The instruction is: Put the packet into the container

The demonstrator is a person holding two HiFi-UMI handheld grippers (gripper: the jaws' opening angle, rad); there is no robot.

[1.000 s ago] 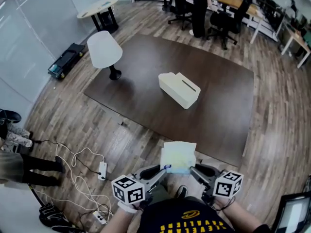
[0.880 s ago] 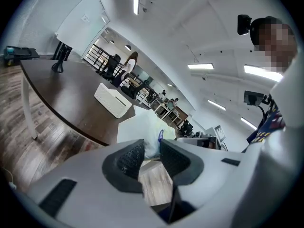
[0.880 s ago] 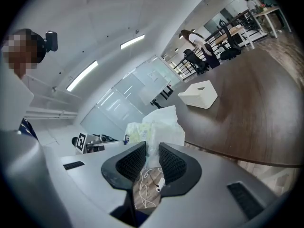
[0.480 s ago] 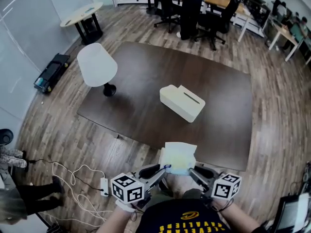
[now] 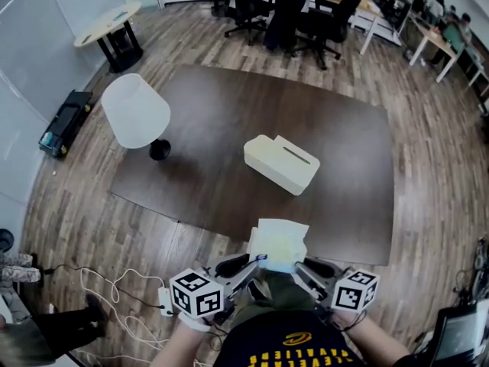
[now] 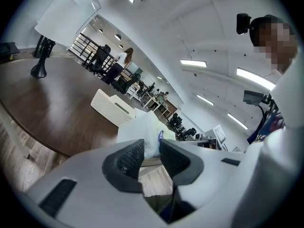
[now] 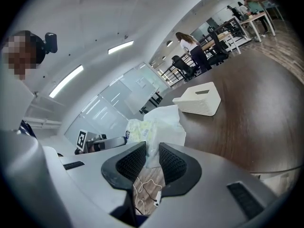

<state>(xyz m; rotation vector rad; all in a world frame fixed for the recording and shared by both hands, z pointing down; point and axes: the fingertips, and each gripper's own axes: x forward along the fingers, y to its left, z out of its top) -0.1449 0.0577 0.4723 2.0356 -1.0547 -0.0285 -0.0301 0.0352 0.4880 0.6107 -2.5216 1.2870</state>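
Note:
A pale, crinkly packet with yellowish print is held up between both grippers, just over the near edge of the dark table. My left gripper is shut on the packet's left corner. My right gripper is shut on its right side. The container, a cream box with a slot in its top, sits near the middle of the table, beyond the packet. It shows in the left gripper view and the right gripper view too.
A white lamp on a black foot stands on the table's left part. Cables and a power strip lie on the wood floor at lower left. Office chairs and a person stand past the far edge. A monitor is at lower right.
The head view has shifted: the table, lamp and box sit a little lower and further left than before. Both grippers still hold the packet the same way.

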